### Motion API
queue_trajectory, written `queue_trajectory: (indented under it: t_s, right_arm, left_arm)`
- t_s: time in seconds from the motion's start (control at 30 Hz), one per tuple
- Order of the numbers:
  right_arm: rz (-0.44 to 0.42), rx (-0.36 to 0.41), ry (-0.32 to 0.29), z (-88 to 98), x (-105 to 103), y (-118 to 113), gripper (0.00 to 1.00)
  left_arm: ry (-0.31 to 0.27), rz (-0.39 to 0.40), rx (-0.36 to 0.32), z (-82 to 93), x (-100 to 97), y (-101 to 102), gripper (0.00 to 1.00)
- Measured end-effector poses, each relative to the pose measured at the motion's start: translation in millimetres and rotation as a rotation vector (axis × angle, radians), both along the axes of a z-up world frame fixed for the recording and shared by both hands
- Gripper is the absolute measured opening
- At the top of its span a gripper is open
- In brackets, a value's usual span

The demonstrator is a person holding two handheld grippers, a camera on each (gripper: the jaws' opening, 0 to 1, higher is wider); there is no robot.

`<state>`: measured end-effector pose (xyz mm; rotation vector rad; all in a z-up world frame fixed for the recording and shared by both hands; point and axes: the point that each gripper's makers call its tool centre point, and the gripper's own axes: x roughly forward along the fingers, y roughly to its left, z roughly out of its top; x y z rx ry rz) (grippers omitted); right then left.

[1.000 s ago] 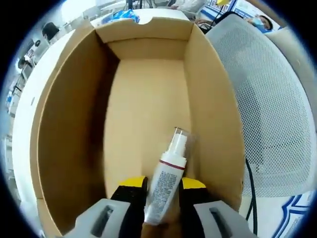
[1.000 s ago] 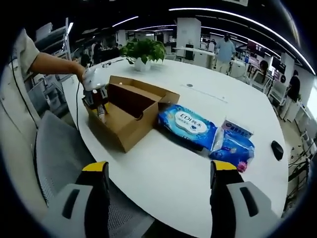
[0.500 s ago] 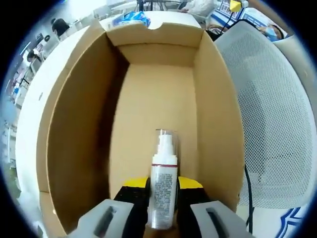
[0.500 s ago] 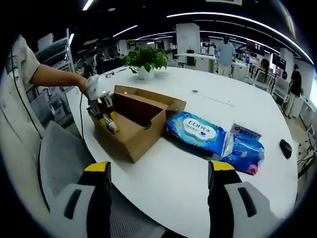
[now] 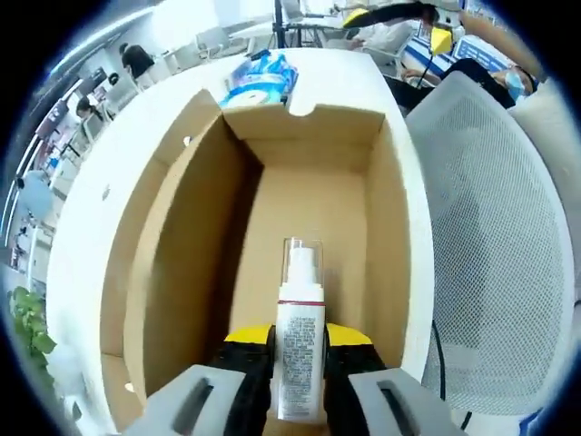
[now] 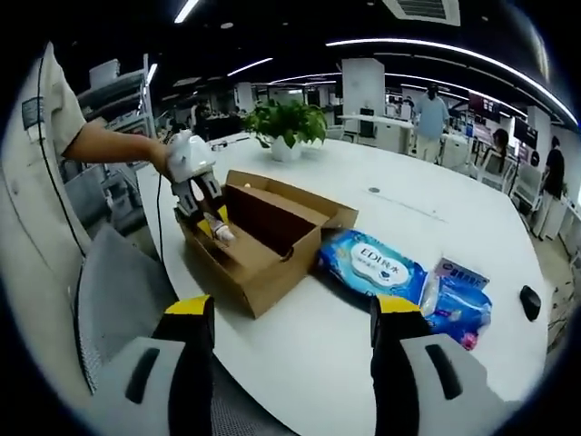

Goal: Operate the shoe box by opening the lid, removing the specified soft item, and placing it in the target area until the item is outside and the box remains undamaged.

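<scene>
- Left gripper (image 5: 299, 350): jaws clamped on the spray bottle (image 5: 300, 345), bottom centre of the left gripper view; capped nozzle points up-frame.
- Spray bottle sits above the open shoe box (image 5: 182, 272) interior; in the right gripper view it hangs at the box's near-left end (image 6: 221, 230), under the left gripper (image 6: 201, 202).
- Box lid (image 6: 300, 202) folded back, far side.
- Right gripper (image 6: 290, 327): jaws spread wide, nothing between them, lower frame.
- Blue wipes pack (image 6: 374, 265) and a second blue packet (image 6: 458, 304) lie on the white table (image 6: 345, 354), right of box.
- Potted plant (image 6: 290, 127) at table's far edge.
- Mesh chair (image 5: 495, 245) at right.
</scene>
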<state>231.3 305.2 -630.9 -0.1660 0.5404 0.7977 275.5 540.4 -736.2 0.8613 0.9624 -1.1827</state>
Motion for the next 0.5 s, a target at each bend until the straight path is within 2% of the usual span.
queue_trajectory:
  t_s: [0.23,0.5]
  right_arm:
    - [0.06,-0.001,-0.039,7.0,7,18,0.64]
    - [0.127,-0.003,-0.076,11.9,11,37,0.57]
  left_arm:
    - [-0.031,0.032,-0.064,29.1,-1.8,-20,0.2]
    - [-0.063,0.033,-0.164,59.8,-7.8,-47,0.2]
